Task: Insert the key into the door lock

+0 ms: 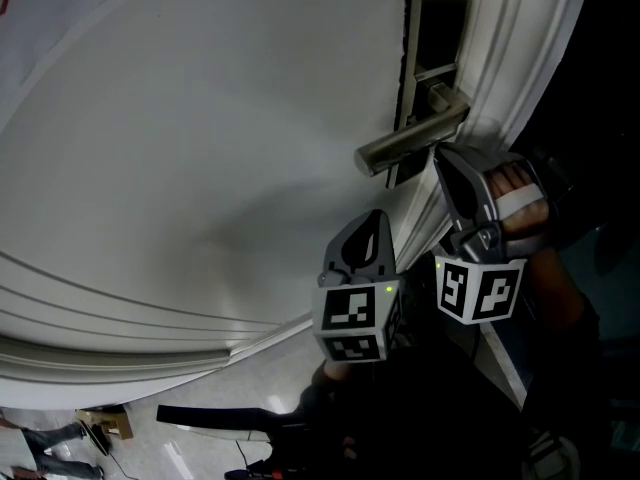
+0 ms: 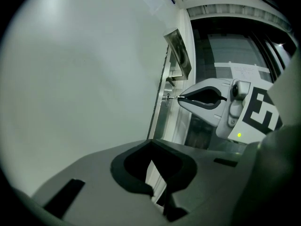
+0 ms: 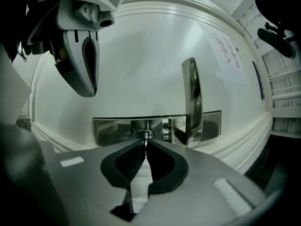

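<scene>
Key is pinched edge-on between the jaws of the right gripper, which are closed tight on it. Its tip is right at the keyhole in the lock plate, either touching or just started in; can't tell how deep from here. Holding it by the back end with the blade poking straight out makes sense to me, since that lines the blade up with the slot and a push along the jaws should drive it home. The door handle is at about 2 o'clock from the keyhole in the right gripper view, clear of the gripper.

The left gripper has its jaws together with nothing in them. In the head view it hangs at roughly 8 o'clock from the right one, in front of the door and not on the lock, so my guess is it's just parked out of the way.

Count: one key, one keyhole, one lock plate, one handle, two grippers, and only one of them is busy.
</scene>
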Demonstrator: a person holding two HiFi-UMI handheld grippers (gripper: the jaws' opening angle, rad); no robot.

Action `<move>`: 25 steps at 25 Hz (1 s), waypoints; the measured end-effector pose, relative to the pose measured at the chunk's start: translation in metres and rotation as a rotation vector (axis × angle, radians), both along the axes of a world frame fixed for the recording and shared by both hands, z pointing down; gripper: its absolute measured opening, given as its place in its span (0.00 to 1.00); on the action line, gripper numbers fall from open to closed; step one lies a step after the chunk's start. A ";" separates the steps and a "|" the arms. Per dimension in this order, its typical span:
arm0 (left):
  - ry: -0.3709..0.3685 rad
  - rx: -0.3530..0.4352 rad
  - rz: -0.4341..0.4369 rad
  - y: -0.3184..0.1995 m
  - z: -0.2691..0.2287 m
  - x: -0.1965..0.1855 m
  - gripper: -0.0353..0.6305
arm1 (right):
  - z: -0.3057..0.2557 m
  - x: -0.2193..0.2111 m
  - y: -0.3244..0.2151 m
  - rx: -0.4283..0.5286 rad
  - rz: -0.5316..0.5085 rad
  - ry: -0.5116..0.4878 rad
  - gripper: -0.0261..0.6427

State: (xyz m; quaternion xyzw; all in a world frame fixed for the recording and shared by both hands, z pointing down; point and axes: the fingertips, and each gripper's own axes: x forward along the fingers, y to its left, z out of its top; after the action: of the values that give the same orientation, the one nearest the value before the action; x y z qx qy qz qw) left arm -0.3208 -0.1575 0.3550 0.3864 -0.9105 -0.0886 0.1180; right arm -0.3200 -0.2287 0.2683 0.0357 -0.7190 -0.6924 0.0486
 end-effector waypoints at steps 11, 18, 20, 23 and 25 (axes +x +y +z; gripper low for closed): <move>-0.001 0.004 -0.007 0.003 -0.002 0.001 0.05 | 0.000 0.000 0.000 0.001 0.001 0.000 0.06; 0.001 0.006 -0.007 0.003 -0.001 0.001 0.05 | 0.000 0.000 0.000 0.002 0.004 -0.003 0.06; 0.003 0.008 -0.006 0.003 -0.001 0.001 0.05 | 0.000 0.000 0.000 0.002 0.003 -0.003 0.06; 0.002 0.009 -0.005 0.003 -0.001 0.001 0.05 | 0.000 0.000 0.000 0.002 0.003 -0.003 0.06; 0.003 0.006 -0.005 0.003 0.000 0.001 0.05 | 0.000 0.000 0.000 0.002 0.004 -0.003 0.06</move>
State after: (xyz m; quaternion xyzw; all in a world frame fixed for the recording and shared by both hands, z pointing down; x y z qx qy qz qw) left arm -0.3194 -0.1543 0.3551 0.3841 -0.9110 -0.0924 0.1180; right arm -0.3197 -0.2290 0.2683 0.0383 -0.7183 -0.6930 0.0486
